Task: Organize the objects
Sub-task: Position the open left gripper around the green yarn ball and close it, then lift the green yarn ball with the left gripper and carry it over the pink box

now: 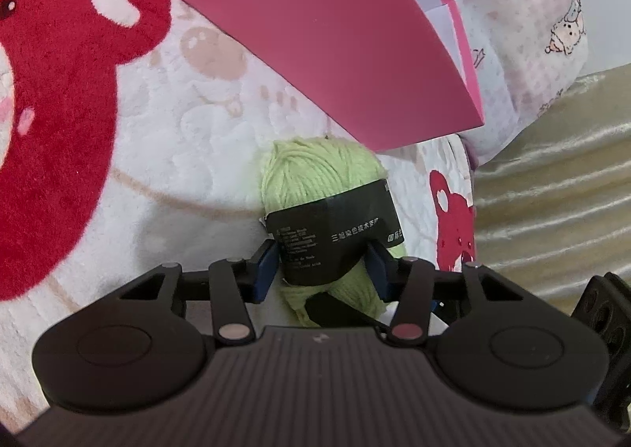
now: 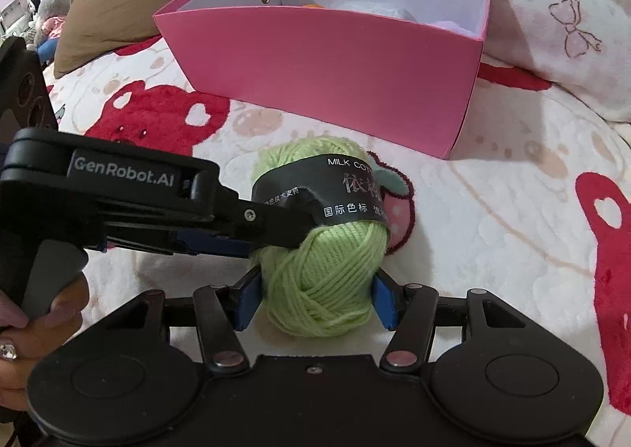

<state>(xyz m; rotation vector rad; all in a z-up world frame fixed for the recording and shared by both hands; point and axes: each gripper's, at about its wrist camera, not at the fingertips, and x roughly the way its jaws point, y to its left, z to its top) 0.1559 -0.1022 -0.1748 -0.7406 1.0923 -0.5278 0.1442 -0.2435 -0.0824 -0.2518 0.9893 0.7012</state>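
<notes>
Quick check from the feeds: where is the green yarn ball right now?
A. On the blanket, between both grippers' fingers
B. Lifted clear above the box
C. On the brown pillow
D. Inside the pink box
A: the yarn ball lies on the blanket in front of the pink box, with the right gripper at its near end and the left gripper closed on its black label.

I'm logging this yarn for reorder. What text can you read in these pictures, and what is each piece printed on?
"MILK COT", cut off: black paper band around the light green yarn ball.
"国际色标": same band.
"三维染色技术支持": same band, partly unclear.
"GenRobot.AI": black left gripper.
Fine print on the band: too small to read.
</notes>
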